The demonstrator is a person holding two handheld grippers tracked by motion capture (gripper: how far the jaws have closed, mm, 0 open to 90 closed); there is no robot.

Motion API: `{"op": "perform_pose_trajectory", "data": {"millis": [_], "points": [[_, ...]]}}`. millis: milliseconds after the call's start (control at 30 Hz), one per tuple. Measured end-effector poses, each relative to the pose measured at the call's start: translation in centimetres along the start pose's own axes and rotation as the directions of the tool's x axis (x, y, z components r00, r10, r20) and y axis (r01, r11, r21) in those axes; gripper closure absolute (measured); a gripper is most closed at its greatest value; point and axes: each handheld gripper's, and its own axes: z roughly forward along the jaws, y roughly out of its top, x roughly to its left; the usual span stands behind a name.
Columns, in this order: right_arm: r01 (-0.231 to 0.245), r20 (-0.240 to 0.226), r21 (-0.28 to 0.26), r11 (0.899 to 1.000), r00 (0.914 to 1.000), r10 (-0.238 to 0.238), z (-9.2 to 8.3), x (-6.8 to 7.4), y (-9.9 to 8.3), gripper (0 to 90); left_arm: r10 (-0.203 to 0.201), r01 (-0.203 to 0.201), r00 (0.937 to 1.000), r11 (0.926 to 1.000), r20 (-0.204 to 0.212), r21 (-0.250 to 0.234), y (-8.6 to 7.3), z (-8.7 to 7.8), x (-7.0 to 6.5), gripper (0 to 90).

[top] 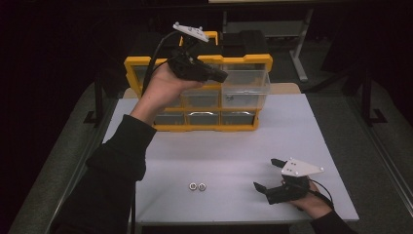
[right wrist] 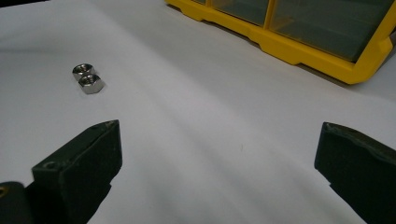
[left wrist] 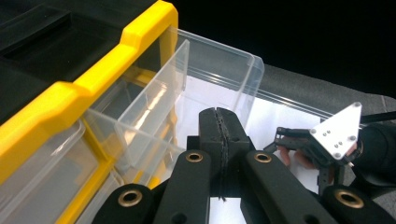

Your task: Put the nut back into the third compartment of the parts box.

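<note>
Your two nuts (top: 198, 186) lie touching each other on the white table (top: 292, 126), near its front edge and well apart from the yellow organiser (top: 141, 66) at the back. Neither has been picked up yet, so the main part of the job looks undone. What does seem done is the preparation: the clear upper-right drawer (top: 246, 87) stands pulled out of the frame, open at the top, with something small lying in it that is too blurred to tell.

Your left gripper (left wrist: 219, 121) is raised just beside that drawer with its jaws pressed flat together and nothing between them; no drawer wall is pinched.

Your right gripper (top: 268, 174) rests low at the front right of the table, jaws spread wide and empty, pointing toward the nuts, which sit off to its left in the right gripper view (right wrist: 87, 78).

By my reading, what is left for you is to pick up each nut, drop it into the open drawer and push the drawer home.
</note>
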Motion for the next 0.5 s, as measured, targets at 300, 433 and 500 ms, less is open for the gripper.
{"op": "perform_pose_trajectory", "data": {"millis": [300,433,500], "points": [[0.002,0.001,0.002,1.0,1.0,-0.002,0.1,0.0,0.0,0.4,0.012,-0.012,0.9999,0.9999,0.001,0.007,-1.9,-1.1,-0.2,89.6],[0.001,0.002,0.002,1.0,1.0,-0.001,0.1,0.0,0.0,0.4,0.009,-0.009,0.9999,0.9999,0.01,0.006,-2.8,-1.1,-0.5,89.4],[0.002,0.002,0.002,1.0,1.0,-0.002,0.1,0.0,0.0,0.4,0.011,-0.011,0.9999,0.9999,0.009,0.012,-3.2,-1.1,-0.6,85.9]]}}
